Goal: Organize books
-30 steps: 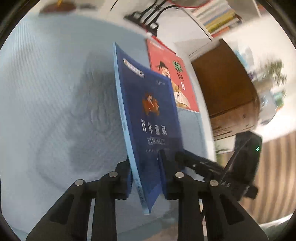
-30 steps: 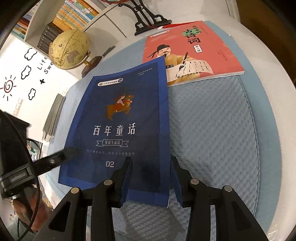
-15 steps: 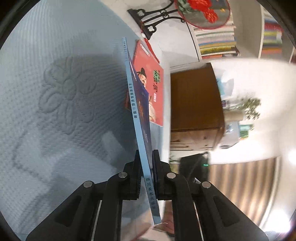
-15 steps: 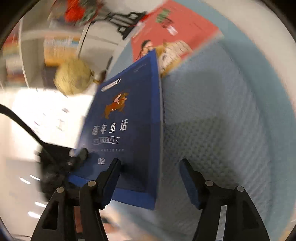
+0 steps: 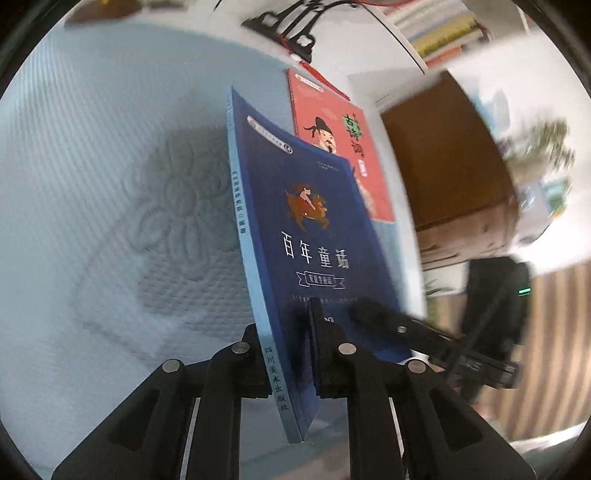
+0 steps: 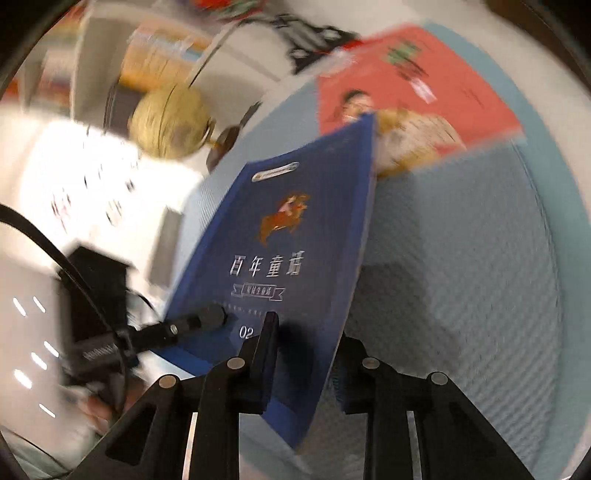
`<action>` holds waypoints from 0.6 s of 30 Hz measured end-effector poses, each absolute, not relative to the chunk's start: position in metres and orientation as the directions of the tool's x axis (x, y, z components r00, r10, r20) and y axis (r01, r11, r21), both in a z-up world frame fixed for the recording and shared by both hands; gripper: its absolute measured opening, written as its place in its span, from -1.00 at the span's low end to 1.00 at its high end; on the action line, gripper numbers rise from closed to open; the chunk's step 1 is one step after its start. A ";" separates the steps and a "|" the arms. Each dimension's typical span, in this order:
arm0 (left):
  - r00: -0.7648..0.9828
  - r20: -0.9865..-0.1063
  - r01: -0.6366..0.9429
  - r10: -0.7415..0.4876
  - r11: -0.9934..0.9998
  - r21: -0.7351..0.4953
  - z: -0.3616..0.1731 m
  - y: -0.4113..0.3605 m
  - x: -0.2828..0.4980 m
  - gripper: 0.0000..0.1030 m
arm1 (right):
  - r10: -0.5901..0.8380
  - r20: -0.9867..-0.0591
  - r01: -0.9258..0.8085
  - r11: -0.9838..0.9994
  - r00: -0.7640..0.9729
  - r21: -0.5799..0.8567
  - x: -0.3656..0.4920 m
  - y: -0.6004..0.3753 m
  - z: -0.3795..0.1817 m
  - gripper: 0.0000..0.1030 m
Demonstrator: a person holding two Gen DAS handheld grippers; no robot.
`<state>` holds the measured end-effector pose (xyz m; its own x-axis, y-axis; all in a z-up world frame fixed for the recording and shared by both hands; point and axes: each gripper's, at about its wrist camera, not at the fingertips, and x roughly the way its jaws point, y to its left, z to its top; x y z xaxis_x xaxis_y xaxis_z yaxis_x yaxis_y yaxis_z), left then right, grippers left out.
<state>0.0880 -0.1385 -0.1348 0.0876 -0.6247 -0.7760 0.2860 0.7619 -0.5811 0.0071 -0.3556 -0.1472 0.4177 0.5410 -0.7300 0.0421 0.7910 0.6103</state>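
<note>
— Tongs, how did they stand?
— My left gripper (image 5: 291, 354) pinched the blue book (image 5: 314, 258) at its near spine corner; my right gripper (image 6: 306, 365) was closing around its near edge, raised over the blue mat (image 5: 92, 221), red book (image 5: 332, 122) flat beyond.

The book (image 5: 314, 236) stands tilted up off the mat (image 5: 110, 221), pinched near its bottom by the left hand-held gripper (image 5: 291, 354) at the spine and the right hand-held gripper (image 6: 306, 369) at the open edge. Behind it a second book (image 5: 343, 147) lies flat on the mat. Past that book sits a stand (image 5: 291, 22). A globe (image 6: 166, 122) sits beyond the mat's left side.
</note>
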 end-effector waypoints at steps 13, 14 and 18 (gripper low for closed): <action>0.308 -0.837 0.366 -0.453 0.868 -0.335 -0.085 -0.078 0.067 -0.65 | 0.452 -0.777 -0.259 0.891 0.439 0.372 0.015 -0.248 -0.093 -0.50; 0.327 -0.829 0.354 -0.453 0.872 -0.337 -0.080 -0.065 0.066 -0.65 | 0.452 -0.774 -0.274 0.891 0.443 0.363 0.017 -0.239 -0.088 -0.50; 0.385 -0.803 0.312 -0.455 0.883 -0.351 -0.063 -0.023 0.066 -0.66 | 0.449 -0.763 -0.343 0.886 0.466 0.312 0.021 -0.193 -0.063 -0.50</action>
<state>0.0656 -0.0228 -0.0628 0.3854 -0.4548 -0.8028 0.3119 0.8831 -0.3506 0.0215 -0.1934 -0.0633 0.4661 0.4487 -0.7625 -0.3428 0.8861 0.3119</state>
